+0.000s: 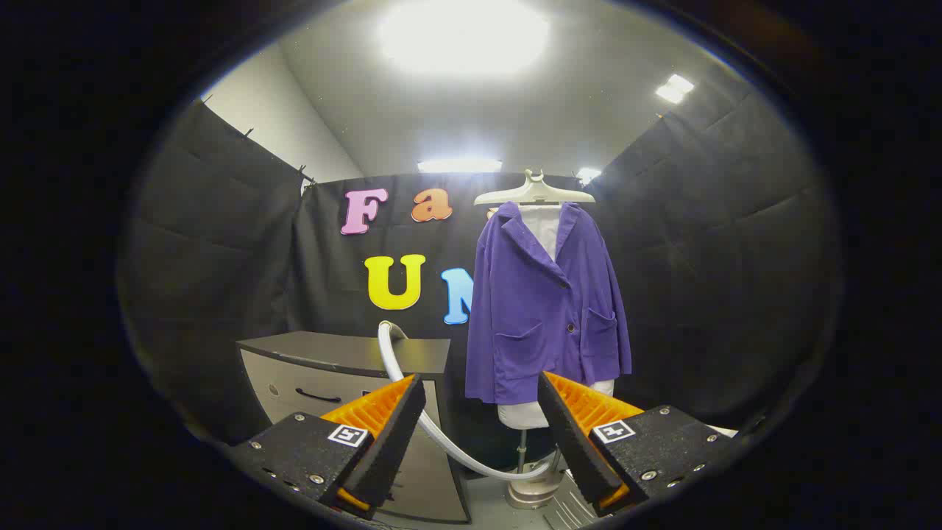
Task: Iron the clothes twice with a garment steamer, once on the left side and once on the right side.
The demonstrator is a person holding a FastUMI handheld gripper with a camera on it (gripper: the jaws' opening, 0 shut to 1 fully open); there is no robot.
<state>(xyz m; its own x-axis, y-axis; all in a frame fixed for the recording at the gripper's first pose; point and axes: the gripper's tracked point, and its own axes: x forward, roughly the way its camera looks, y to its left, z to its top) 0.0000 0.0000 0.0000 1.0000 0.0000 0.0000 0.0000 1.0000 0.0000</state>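
Hose (pixel 441 434) partly behind open, empty claw (pixel 482 383) fingers.

Light: bright ceiling panel (pixel 462 33) blown out to white glare at top centre, smaller lamps (pixel 674 87) upper right | Scene: dim below, black cloth walls swallow light | Focus: centre sharp, purple jacket (pixel 546 309) evenly lit | Distortion: fisheye bends edges, darkening outward | Shadows: soft, under the counter (pixel 353 352)

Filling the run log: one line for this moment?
claw open, empty | purple jacket hanging beyond it | white hose between fingers | steaming not started
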